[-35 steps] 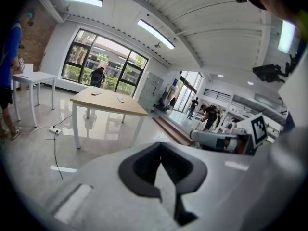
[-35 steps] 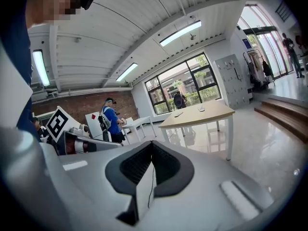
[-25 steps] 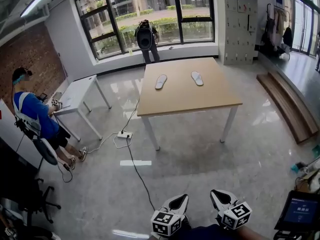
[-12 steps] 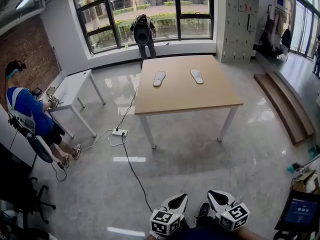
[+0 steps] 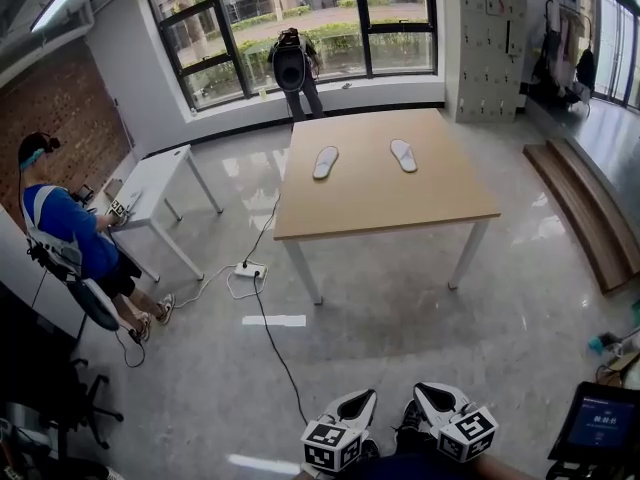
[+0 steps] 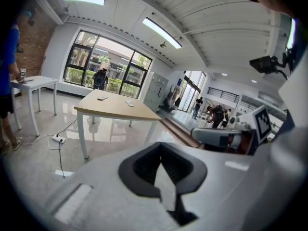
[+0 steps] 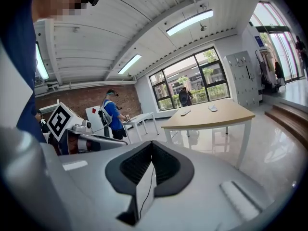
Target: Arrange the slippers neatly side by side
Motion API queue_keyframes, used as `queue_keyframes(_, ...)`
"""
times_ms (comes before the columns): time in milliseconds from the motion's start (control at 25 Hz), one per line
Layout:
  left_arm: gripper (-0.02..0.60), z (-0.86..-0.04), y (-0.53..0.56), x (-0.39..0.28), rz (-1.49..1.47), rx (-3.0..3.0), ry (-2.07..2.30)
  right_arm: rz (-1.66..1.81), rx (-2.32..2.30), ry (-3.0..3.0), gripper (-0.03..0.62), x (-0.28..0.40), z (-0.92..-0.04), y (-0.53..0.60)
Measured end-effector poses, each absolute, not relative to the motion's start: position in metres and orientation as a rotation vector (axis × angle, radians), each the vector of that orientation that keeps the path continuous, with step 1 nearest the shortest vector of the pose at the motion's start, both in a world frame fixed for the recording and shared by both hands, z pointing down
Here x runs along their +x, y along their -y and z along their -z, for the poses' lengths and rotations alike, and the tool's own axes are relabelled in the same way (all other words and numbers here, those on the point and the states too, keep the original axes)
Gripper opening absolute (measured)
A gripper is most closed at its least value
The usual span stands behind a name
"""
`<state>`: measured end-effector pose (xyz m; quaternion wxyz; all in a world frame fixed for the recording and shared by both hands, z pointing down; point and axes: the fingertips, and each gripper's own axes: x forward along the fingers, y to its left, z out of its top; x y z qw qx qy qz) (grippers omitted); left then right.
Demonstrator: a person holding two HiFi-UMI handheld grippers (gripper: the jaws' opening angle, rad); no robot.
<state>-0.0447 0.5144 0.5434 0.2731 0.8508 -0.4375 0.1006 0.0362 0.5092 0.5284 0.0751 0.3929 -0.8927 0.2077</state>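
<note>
Two slippers, the left slipper [image 5: 325, 162] and the right slipper [image 5: 403, 155], are seen well apart on the bench [image 5: 380, 208], far ahead, their long axes pointing roughly away. The left tool [image 5: 352, 408] and right tool [image 5: 438, 400] are held low, both closed on nothing, each roughly in line with its own-side slipper.

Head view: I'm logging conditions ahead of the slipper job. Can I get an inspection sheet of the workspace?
Surface: wooden table, across the floor from the grippers.
Job's things: slipper and second slipper at the table's far end, apart, not parallel.
Clutter: nothing seen on the table.
Grippers: left gripper and right gripper held low, both shut, empty.
Cables: power strip on the floor by a table leg; cable runs toward the camera.
Surroundings: seated person at a white desk; standing person at the window; lockers.
</note>
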Motion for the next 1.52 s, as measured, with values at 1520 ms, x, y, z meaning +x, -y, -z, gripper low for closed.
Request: queue_keyframes(1520, 0.005, -0.539, -0.323, 0.052, -0.339, 2.289, 1.189, -0.683, 1.203, 2.707, 0.011, 0.13, -0.534, -0.312)
